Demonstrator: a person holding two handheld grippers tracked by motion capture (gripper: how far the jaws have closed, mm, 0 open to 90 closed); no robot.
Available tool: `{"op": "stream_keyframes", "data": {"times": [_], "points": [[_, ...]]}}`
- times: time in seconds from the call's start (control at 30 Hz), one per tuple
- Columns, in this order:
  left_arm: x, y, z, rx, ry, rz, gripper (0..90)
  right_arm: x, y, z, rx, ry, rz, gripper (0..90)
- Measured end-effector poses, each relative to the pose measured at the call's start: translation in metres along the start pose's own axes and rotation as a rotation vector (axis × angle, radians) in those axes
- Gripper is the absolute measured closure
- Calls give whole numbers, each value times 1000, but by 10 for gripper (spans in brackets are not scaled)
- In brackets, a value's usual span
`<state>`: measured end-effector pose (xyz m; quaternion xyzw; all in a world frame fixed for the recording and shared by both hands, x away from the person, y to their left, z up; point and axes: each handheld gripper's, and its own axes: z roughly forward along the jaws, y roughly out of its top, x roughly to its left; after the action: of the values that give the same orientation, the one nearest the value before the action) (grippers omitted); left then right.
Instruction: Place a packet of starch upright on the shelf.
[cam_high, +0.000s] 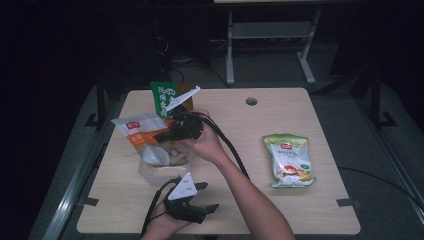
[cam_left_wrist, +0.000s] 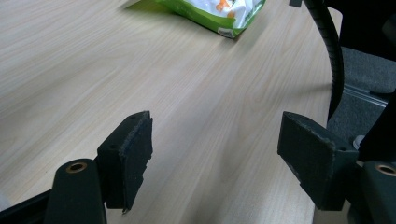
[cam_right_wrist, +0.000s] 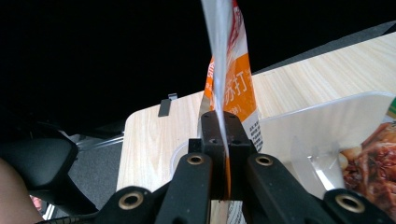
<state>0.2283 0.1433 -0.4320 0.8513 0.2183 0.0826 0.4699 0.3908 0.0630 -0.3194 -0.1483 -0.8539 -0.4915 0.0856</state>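
Left gripper (cam_high: 202, 197): nearest the person, on the near side of the clear bin (cam_high: 165, 167); jaws spread wide over bare table (cam_left_wrist: 196, 93), holding nothing.
Clear bin: landmark on the table's left half; other snack packs already sit inside it.
Right gripper (cam_right_wrist: 223, 140): over the bin, jaws closed tight on the thin edge of the orange-and-white snack bag (cam_right_wrist: 231, 84).
Orange-and-white snack bag: held by that edge, its body leaning out over the bin's left rim in the high view (cam_high: 137, 131).
Green bag (cam_high: 165, 97): standing at the bin's far side.
Green-and-white bag (cam_high: 289, 160): lying flat, well to the right of the bin.
Step in hand: judged to be settling the bag into the bin.
Doing it well: lower the bag until its body clears the rim, then release; a pinch this close to the edge could slip, so the hand should move slowly.
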Motion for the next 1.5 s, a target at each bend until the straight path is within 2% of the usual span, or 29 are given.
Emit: {"op": "stream_keyframes", "data": {"times": [0.07, 0.33, 0.57, 0.67, 0.7, 0.83, 1.07, 1.23, 1.33, 1.37, 1.43, 1.5], "points": [[-1, 0, 0, -6, -2, -10, 262, -1, -2, 5, 3, 5, 9, 900], [-1, 0, 1, -3, -5, -8, 262, -3, -7, 13, 7, 12, 12, 900], [-1, -1, 1, -1, -6, -7, 262, -5, -17, 24, 17, 40, 42, 900], [-1, -1, 1, -1, -6, -9, 262, -7, -21, 28, 18, 41, 45, 900], [0, -1, 0, 4, -6, 2, 262, -8, -23, 29, 20, 42, 44, 900], [-1, 0, 1, 6, -6, 4, 262, -11, -29, 31, 17, 46, 68, 900], [-1, 0, 1, 8, -5, 7, 262, -15, -37, 28, 2, 38, 76, 895], [-2, 0, 1, 9, -7, 1, 262, -14, -38, 24, 38, 22, 66, 875], [-1, 0, 1, 9, -7, 4, 262, -13, -38, 21, 40, 24, 68, 858], [-1, 0, 1, 9, -7, 6, 262, -11, -36, 16, 37, 10, 61, 838], [-2, 0, 2, 11, -9, 2, 262, -11, -36, 14, 39, 5, 58, 835], [-2, 0, 2, 13, -10, 0, 262, -10, -37, 11, 69, -13, 42, 872]]}}
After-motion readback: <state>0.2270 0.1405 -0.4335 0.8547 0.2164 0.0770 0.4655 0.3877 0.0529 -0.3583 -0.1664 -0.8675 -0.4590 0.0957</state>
